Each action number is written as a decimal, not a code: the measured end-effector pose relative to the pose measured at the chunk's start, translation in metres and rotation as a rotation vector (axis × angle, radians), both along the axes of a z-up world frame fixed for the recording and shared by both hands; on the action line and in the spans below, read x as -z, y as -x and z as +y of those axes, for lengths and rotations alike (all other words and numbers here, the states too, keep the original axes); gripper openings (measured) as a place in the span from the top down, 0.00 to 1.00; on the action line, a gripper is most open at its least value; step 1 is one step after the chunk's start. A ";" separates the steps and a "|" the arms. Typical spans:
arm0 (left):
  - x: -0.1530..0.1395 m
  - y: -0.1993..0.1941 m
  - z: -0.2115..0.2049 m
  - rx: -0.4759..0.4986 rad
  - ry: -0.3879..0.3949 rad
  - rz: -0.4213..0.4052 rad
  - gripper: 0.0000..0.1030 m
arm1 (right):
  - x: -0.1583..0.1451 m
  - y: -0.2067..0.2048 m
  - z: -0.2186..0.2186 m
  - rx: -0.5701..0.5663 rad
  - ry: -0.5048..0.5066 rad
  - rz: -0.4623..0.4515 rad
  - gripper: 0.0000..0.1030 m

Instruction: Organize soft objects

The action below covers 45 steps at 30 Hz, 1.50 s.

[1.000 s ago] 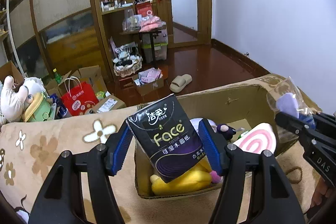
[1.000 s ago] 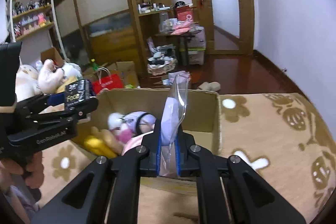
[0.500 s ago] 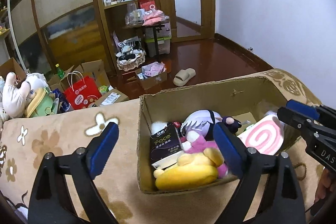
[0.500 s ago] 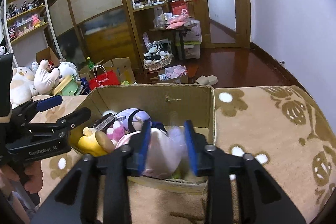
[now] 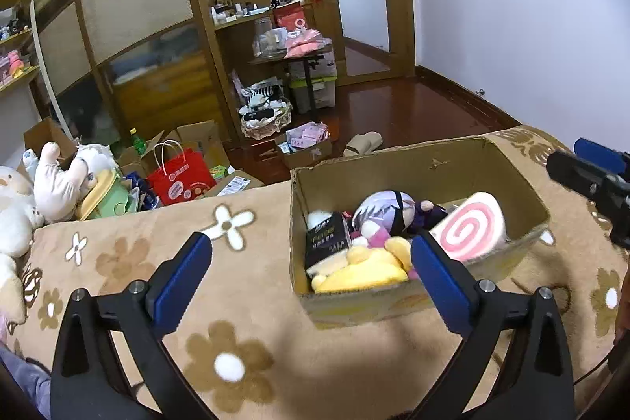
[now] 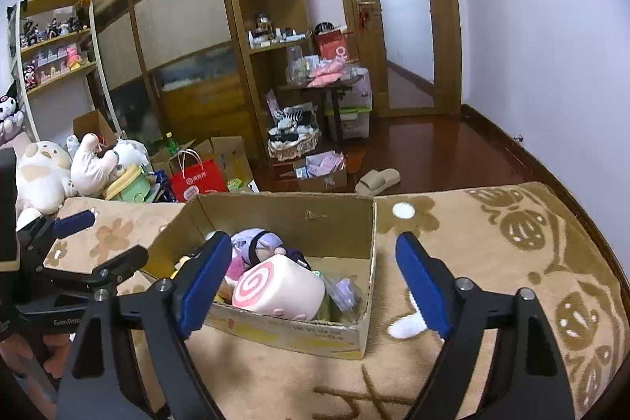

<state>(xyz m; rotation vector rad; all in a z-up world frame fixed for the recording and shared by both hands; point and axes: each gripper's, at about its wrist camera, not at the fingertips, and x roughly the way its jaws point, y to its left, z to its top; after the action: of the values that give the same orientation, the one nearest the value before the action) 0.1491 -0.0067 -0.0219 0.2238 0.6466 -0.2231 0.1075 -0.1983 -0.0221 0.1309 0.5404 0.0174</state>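
The cardboard box hides plenty: its near wall covers the bottom of the yellow plush, and the black tissue pack shows print too small to read. The purple-haired doll lies half buried behind the pink swirl cushion. In the right wrist view, the clear bag in the box corner is blurry, its contents unclear. The right gripper is cut off at the left wrist view's edge, only 1 blue pad showing. Shelf figurines are too small to identify.
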 end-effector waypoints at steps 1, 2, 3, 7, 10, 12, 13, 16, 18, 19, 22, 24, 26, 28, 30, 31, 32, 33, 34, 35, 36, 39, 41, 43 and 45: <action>-0.002 0.004 0.001 -0.003 0.003 -0.004 0.02 | -0.004 0.005 0.000 0.001 0.001 -0.009 0.10; -0.005 0.009 0.002 -0.009 0.004 -0.011 0.02 | -0.007 0.009 0.001 0.000 0.003 -0.016 0.04; -0.008 0.015 0.004 -0.015 0.003 -0.025 0.02 | -0.011 0.014 0.001 -0.003 0.006 -0.028 0.00; -0.020 0.032 0.008 -0.034 0.007 -0.061 0.02 | -0.024 0.031 0.004 -0.014 0.003 -0.061 0.00; -0.030 0.045 0.014 -0.040 0.034 -0.085 0.02 | -0.031 0.043 0.005 -0.011 0.003 -0.076 0.00; -0.032 0.052 0.019 -0.051 0.049 -0.091 0.02 | -0.036 0.051 0.007 -0.012 0.006 -0.084 0.00; -0.034 0.057 0.023 -0.060 0.057 -0.096 0.02 | -0.038 0.057 0.007 -0.013 0.008 -0.089 0.00; -0.038 0.067 0.030 -0.069 0.066 -0.095 0.02 | -0.042 0.071 0.006 -0.008 0.010 -0.105 0.00; -0.042 0.074 0.035 -0.080 0.064 -0.103 0.02 | -0.044 0.077 0.005 -0.002 0.008 -0.112 0.00; -0.043 0.077 0.036 -0.083 0.063 -0.109 0.02 | -0.046 0.081 0.004 0.001 0.007 -0.114 0.00; -0.049 0.092 0.043 -0.086 0.068 -0.127 0.02 | -0.049 0.093 0.003 0.008 0.016 -0.125 0.00; -0.052 0.101 0.047 -0.083 0.076 -0.135 0.02 | -0.050 0.100 0.002 0.015 0.017 -0.132 0.00; -0.056 0.110 0.050 -0.082 0.082 -0.145 0.02 | -0.050 0.107 -0.001 0.017 0.011 -0.133 0.00; -0.060 0.118 0.052 -0.080 0.088 -0.155 0.02 | -0.050 0.112 -0.002 0.024 0.012 -0.134 0.00; -0.062 0.124 0.053 -0.078 0.087 -0.162 0.02 | -0.048 0.117 -0.003 0.033 0.014 -0.129 0.00; -0.063 0.126 0.053 -0.078 0.084 -0.166 0.02 | -0.048 0.117 -0.002 0.033 0.012 -0.126 0.00; -0.062 0.128 0.054 -0.079 0.081 -0.168 0.02 | -0.048 0.118 -0.001 0.033 0.012 -0.123 0.00; -0.063 0.130 0.054 -0.081 0.076 -0.172 0.02 | -0.047 0.118 -0.002 0.036 0.014 -0.120 0.00; -0.062 0.131 0.053 -0.081 0.075 -0.173 0.02 | -0.046 0.120 -0.001 0.039 0.017 -0.120 0.00; -0.062 0.131 0.053 -0.080 0.074 -0.172 0.02 | -0.045 0.121 -0.001 0.039 0.019 -0.119 0.00; -0.061 0.131 0.053 -0.081 0.073 -0.170 0.02 | -0.044 0.121 -0.002 0.039 0.018 -0.118 0.00; -0.060 0.132 0.054 -0.083 0.076 -0.166 0.02 | -0.041 0.121 -0.002 0.039 0.021 -0.113 0.00; -0.057 0.130 0.053 -0.084 0.074 -0.162 0.02 | -0.040 0.119 -0.001 0.040 0.028 -0.111 0.00; -0.054 0.125 0.052 -0.087 0.063 -0.153 0.02 | -0.038 0.119 -0.001 0.038 0.027 -0.111 0.00; -0.052 0.119 0.051 -0.090 0.053 -0.142 0.02 | -0.037 0.118 -0.001 0.043 0.028 -0.108 0.00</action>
<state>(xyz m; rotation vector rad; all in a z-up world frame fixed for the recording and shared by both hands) 0.0297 0.0447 0.0303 0.1579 0.5082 -0.1362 -0.0110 -0.1992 0.0151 0.1137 0.4300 -0.0246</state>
